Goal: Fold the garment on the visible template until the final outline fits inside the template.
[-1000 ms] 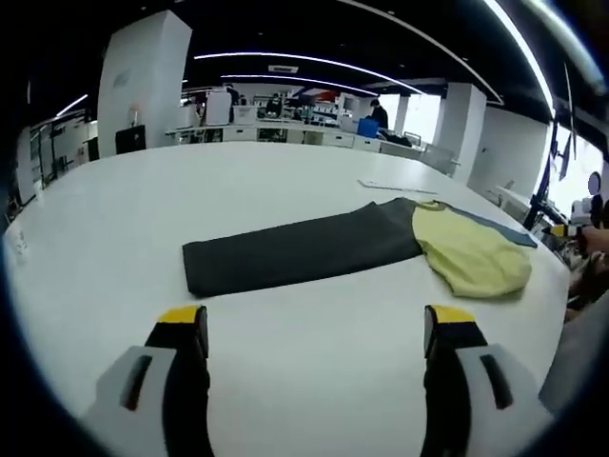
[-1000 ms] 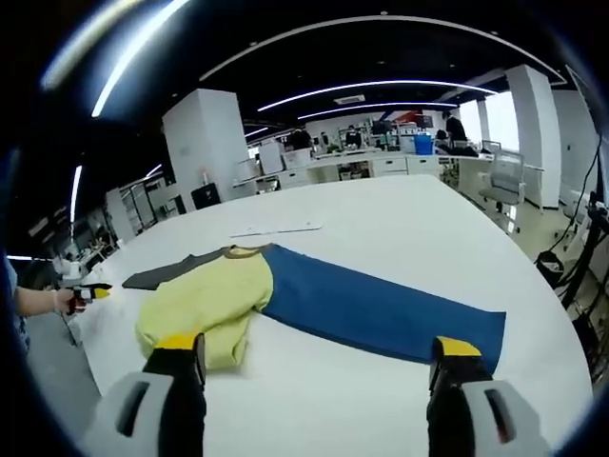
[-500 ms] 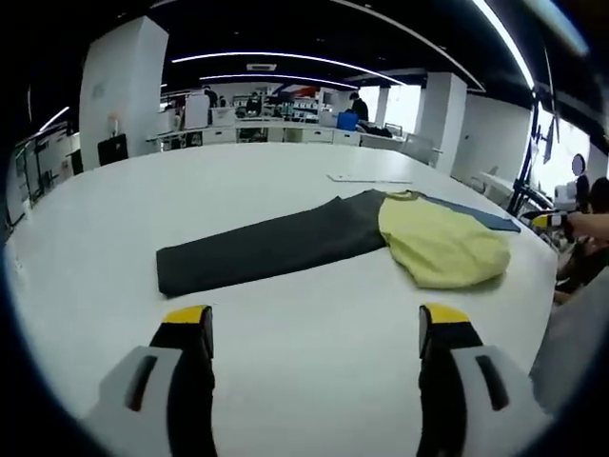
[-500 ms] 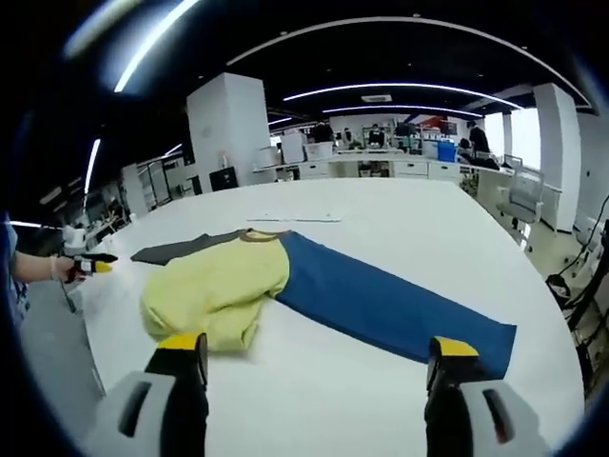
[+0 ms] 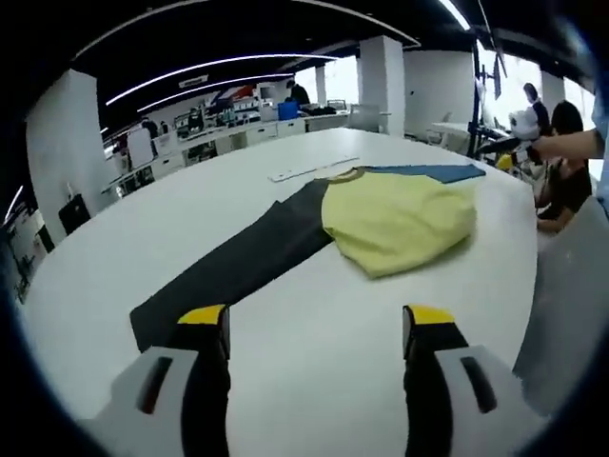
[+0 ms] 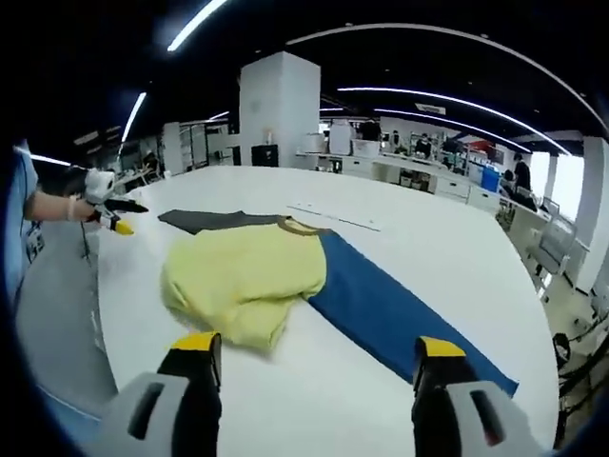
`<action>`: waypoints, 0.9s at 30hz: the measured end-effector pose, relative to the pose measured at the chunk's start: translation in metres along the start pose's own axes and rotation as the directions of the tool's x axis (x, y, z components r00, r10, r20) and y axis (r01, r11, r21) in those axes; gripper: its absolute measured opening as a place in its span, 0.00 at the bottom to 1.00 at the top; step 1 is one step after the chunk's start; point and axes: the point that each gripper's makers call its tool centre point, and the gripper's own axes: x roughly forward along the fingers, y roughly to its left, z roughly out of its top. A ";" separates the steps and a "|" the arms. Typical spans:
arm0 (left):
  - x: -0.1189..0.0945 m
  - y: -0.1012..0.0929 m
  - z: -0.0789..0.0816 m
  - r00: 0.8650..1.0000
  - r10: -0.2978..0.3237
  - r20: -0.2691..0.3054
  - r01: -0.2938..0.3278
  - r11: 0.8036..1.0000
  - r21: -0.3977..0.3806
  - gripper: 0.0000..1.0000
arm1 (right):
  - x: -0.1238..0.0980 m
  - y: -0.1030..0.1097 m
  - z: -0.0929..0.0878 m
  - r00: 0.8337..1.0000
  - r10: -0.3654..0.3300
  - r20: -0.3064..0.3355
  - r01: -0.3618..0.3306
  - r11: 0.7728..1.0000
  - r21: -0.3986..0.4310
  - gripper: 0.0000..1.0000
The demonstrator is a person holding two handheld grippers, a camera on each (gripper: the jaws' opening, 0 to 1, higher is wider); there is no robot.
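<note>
Broadly, a white table (image 5: 143,219) carries the garment (image 5: 395,219) spread flat across it; its yellow body is bunched in the middle, a dark grey sleeve (image 5: 238,262) runs toward the left gripper and a blue sleeve (image 6: 390,309) toward the right gripper. Both the left gripper (image 5: 314,328) and the right gripper (image 6: 309,357) hover above the near table edge, jaws apart and holding nothing; a thin pale strip (image 6: 333,217) lies just beyond the collar.

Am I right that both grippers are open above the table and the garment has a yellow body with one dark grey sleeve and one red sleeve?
Not quite: the second sleeve is blue, not red, as the right gripper view shows. The rest holds: yellow body, dark grey sleeve, both grippers open.
</note>
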 end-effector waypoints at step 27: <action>0.066 -0.087 0.022 0.955 -0.269 -0.124 0.295 0.893 0.340 0.37 | 0.059 0.080 -0.004 0.966 0.190 -0.173 -0.248 0.862 -0.442 0.34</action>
